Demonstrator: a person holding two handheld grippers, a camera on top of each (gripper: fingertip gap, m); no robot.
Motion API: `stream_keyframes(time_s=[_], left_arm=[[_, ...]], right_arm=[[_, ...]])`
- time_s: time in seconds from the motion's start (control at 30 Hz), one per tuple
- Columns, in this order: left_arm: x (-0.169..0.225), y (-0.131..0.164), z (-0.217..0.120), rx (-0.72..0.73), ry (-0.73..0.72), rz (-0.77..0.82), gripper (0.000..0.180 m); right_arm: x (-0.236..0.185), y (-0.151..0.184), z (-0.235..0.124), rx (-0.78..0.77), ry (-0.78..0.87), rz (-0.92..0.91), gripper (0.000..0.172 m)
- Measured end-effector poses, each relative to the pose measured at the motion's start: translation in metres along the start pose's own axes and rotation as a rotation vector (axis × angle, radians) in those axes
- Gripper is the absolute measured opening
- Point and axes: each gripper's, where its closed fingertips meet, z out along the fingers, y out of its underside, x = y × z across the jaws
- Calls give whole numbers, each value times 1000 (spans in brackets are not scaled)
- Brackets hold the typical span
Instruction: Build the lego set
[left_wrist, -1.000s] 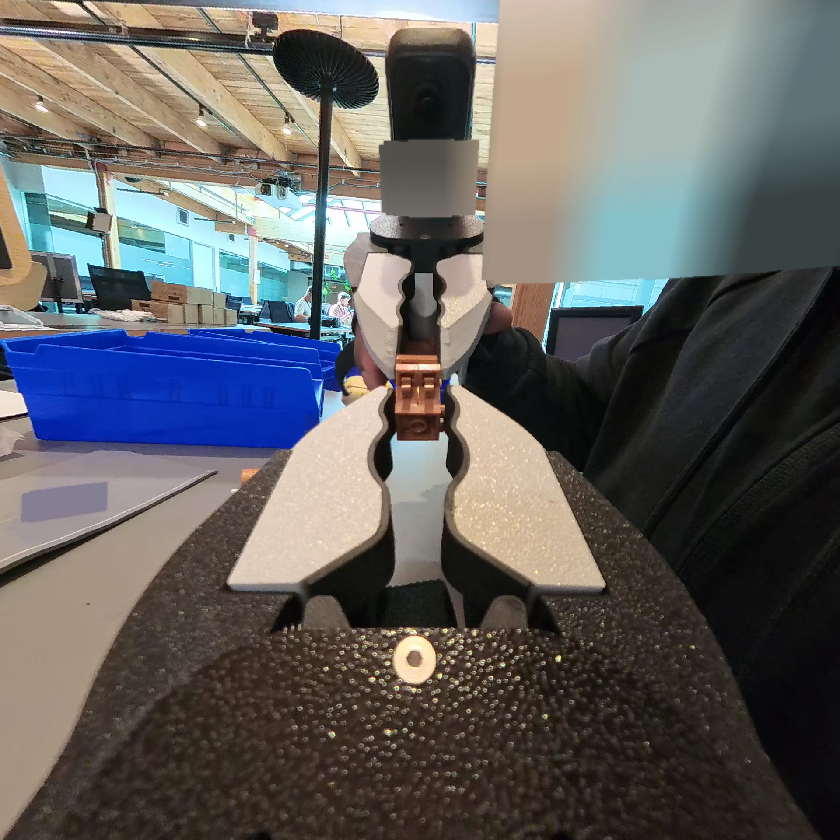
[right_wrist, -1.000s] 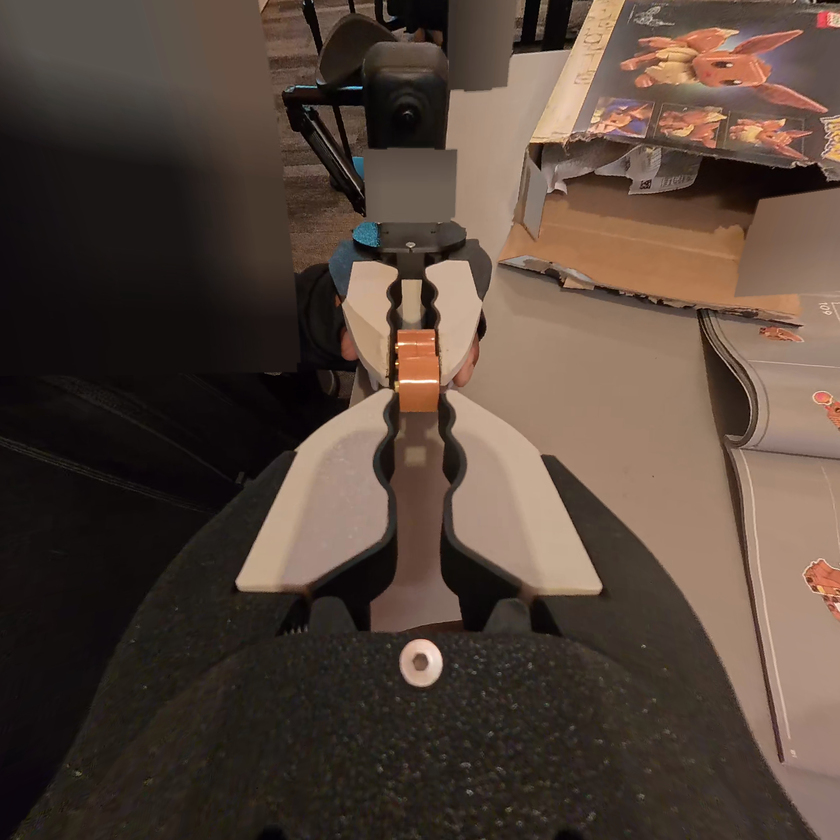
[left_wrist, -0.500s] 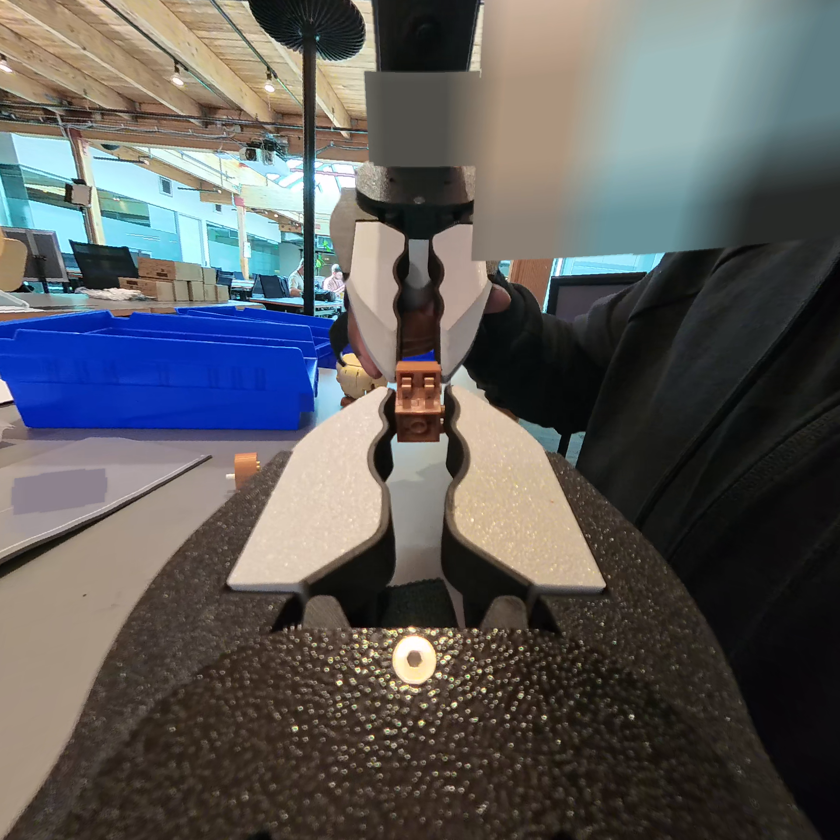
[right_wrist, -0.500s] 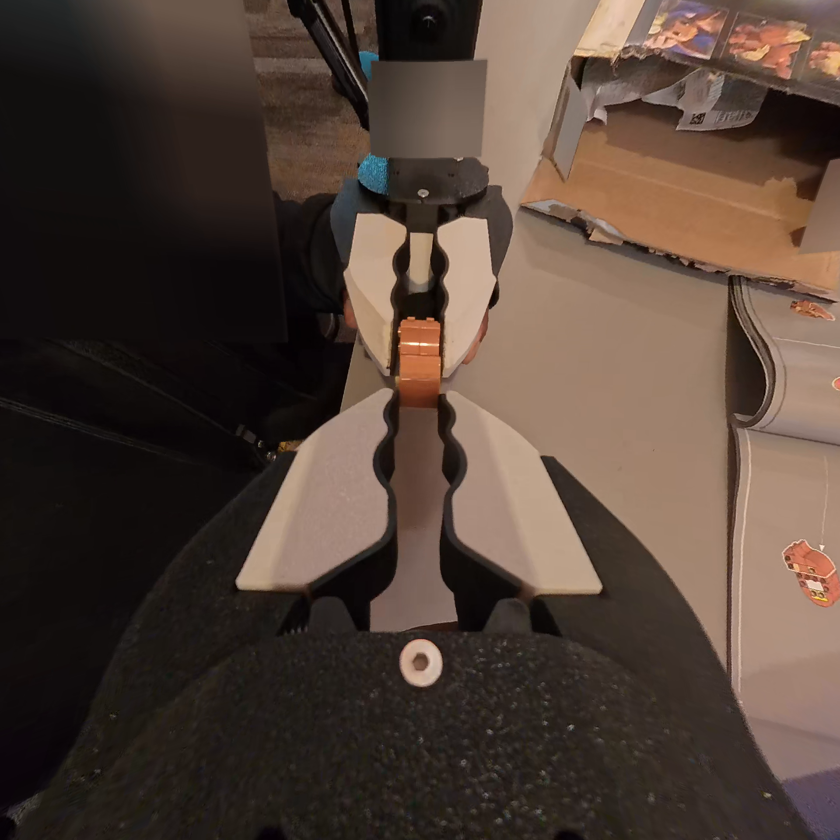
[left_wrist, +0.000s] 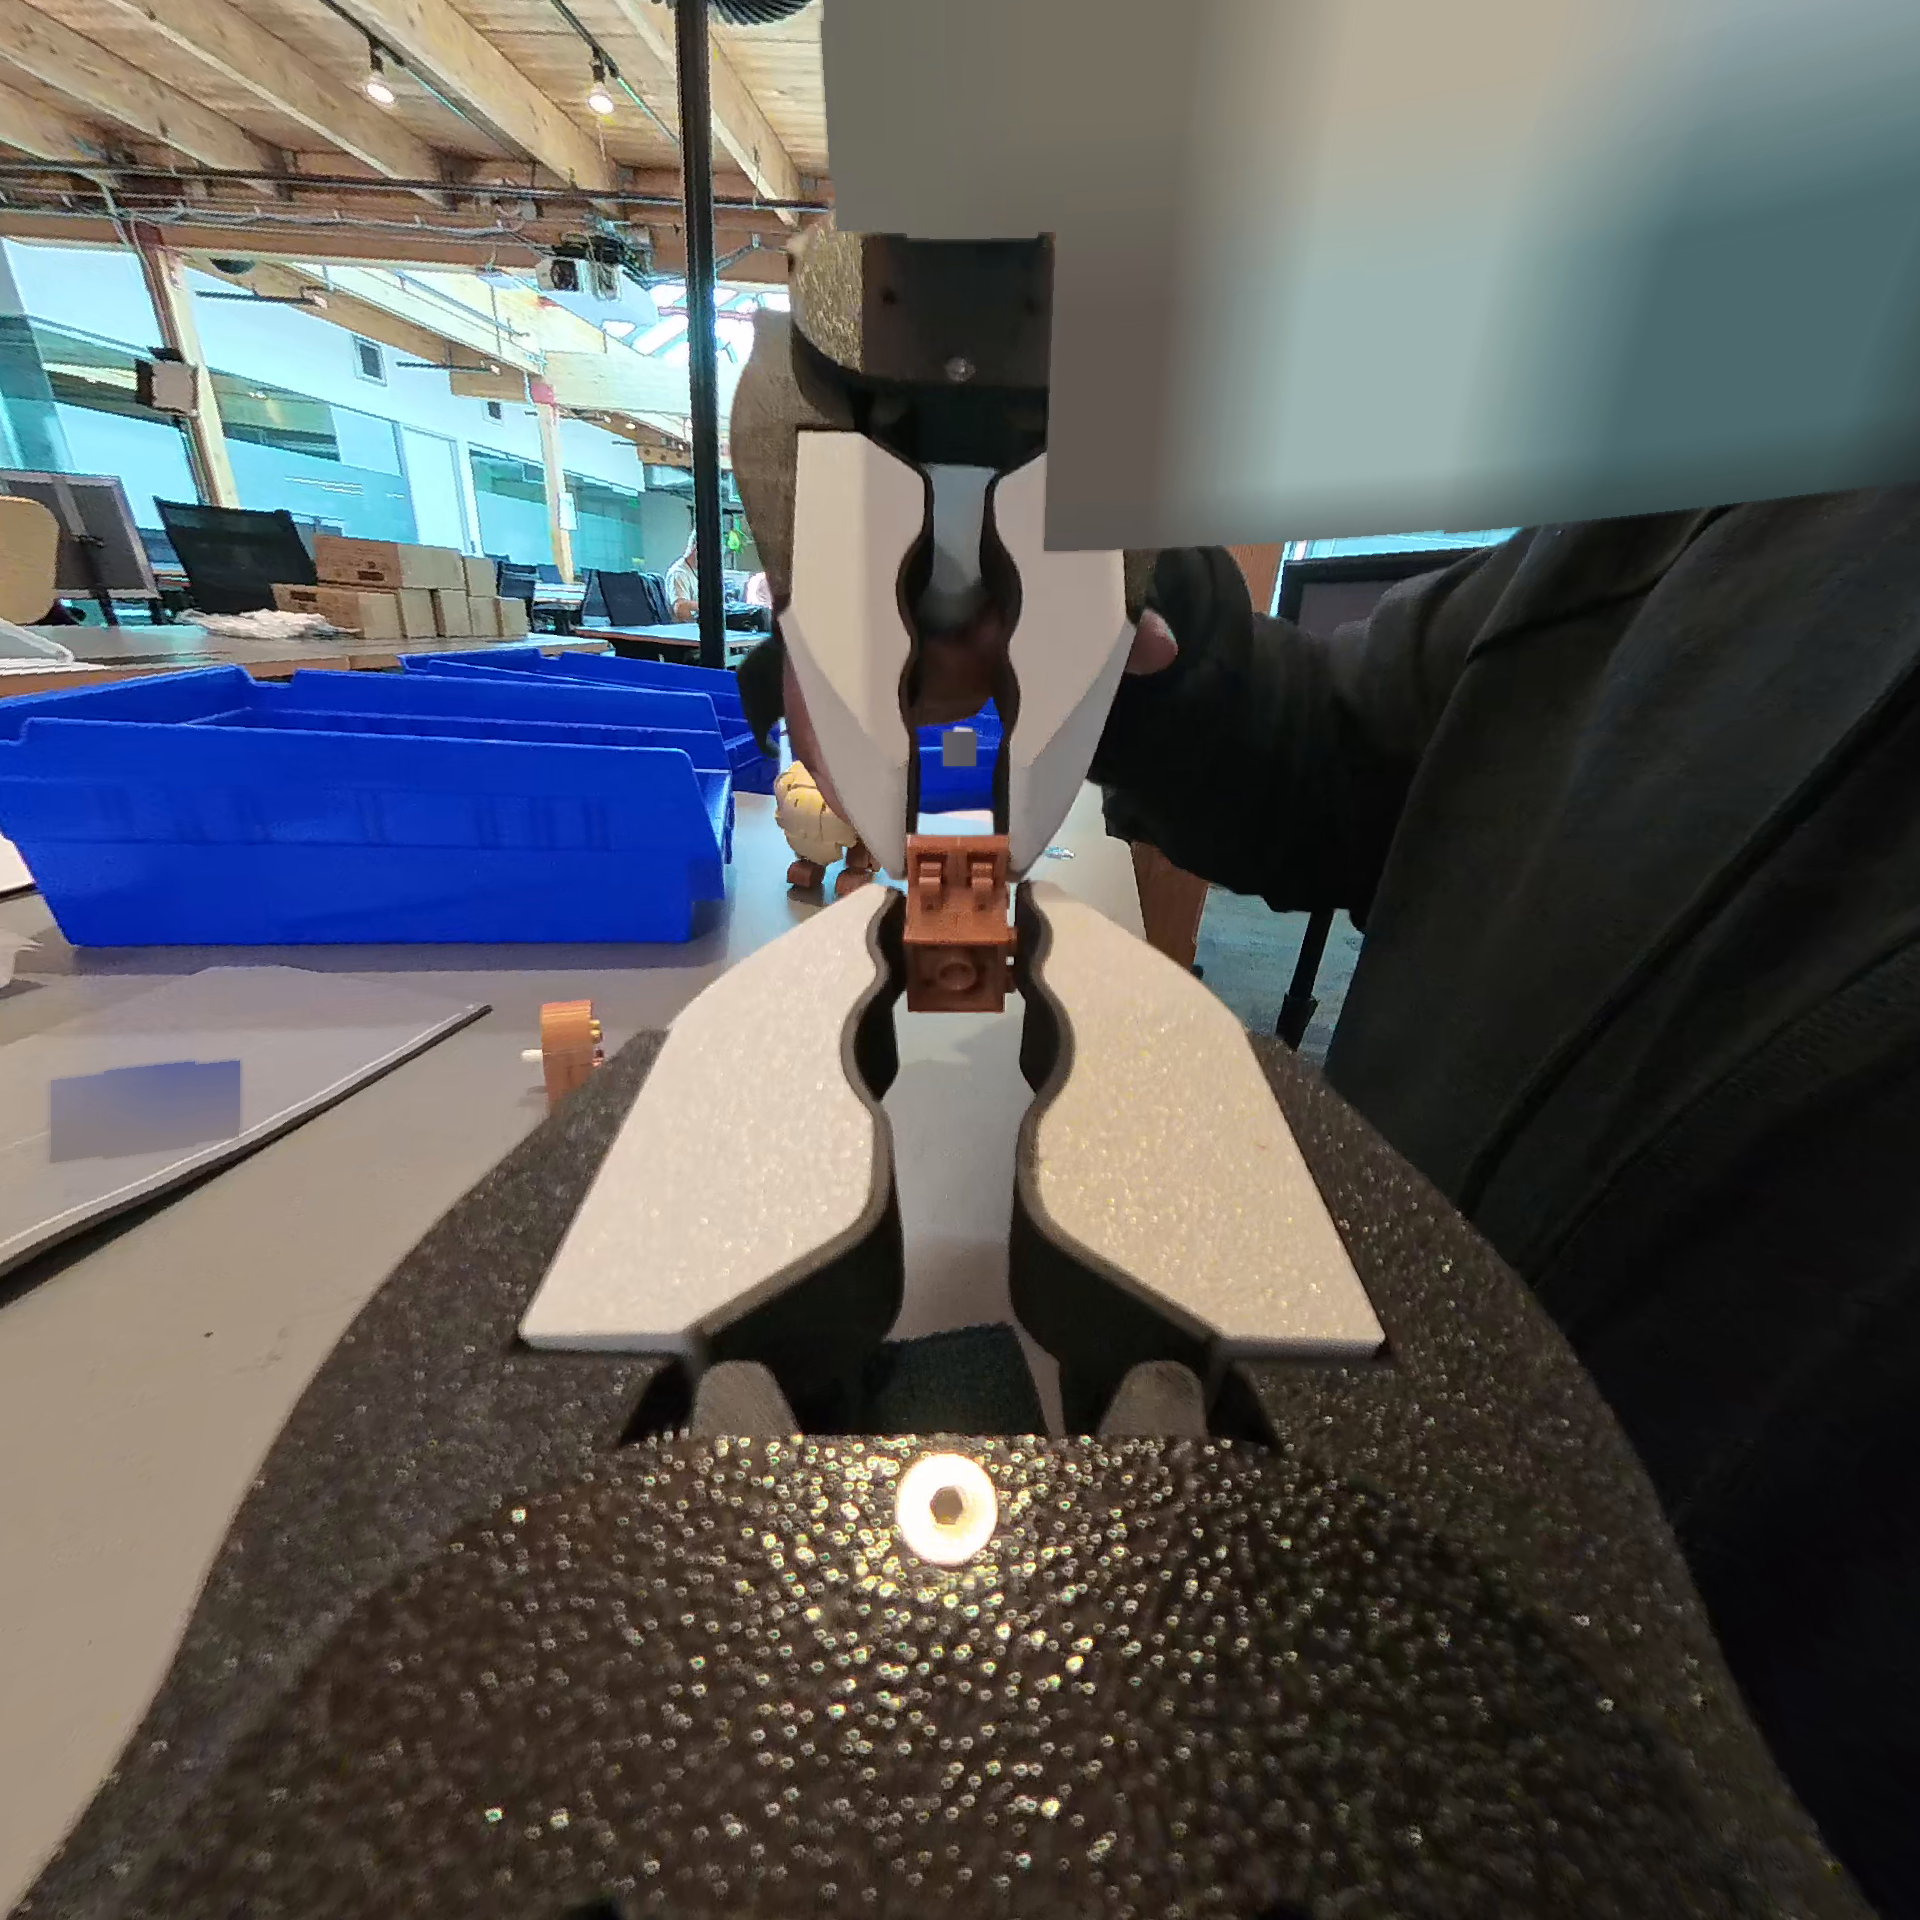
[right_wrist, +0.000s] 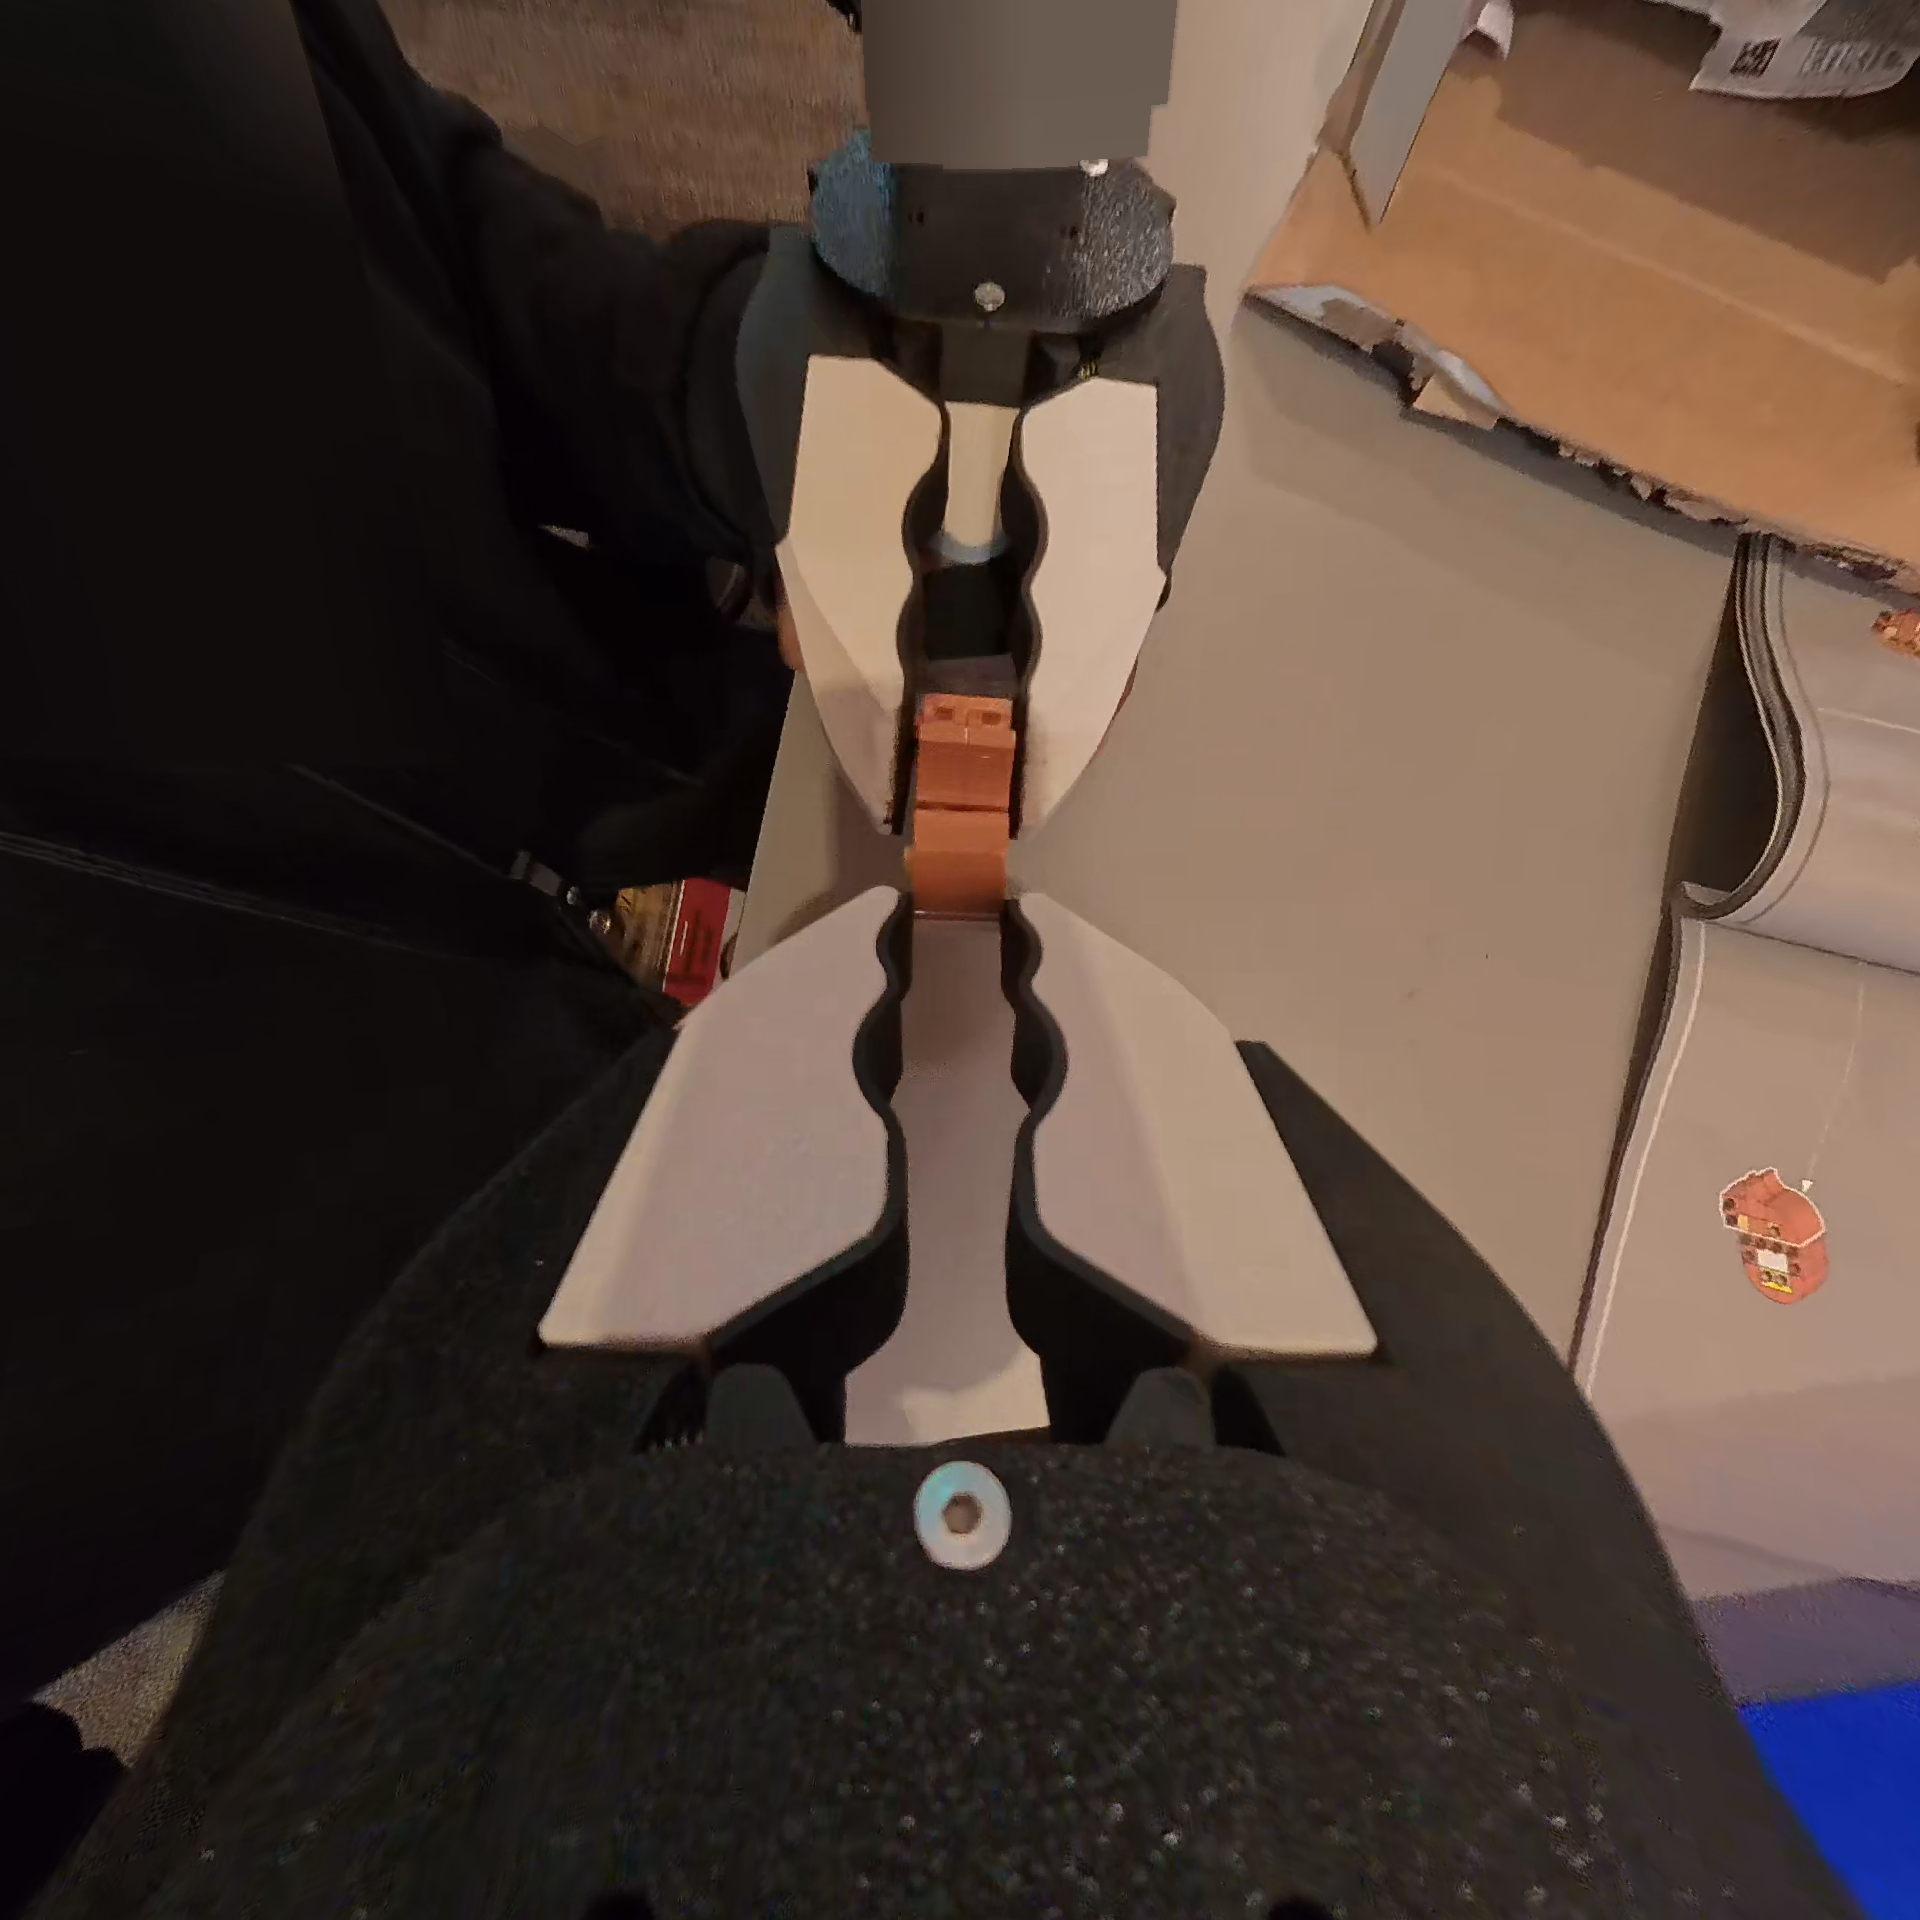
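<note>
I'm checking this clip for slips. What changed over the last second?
The two tongs drew closer together, tip to tip; the right tongs now fill more of the left view. Both stayed clamped on the brown brick assembly, left tongs included. The blue bins and table stayed put.

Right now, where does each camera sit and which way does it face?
Left wrist view: sits on the left gripper, facing level across the grey table toward blue bins; its jaws and a dark sleeve show.
Right wrist view: sits on the right gripper, facing down at the table and torn cardboard box; its jaws show.
Shared: the brown brick assembly, gripped from opposite ends by both, and each other's gripper.
</note>
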Motion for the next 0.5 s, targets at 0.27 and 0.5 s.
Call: stream_keyframes(time_s=[0.27,0.5], left_arm=[[-2,-1,-2,11,-10,-3,19],[-2,-3,-3,22,-19,1,19]], right_arm=[[2,-1,2,-20,-4,2,16],[2,-3,3,-4,2,17,16]])
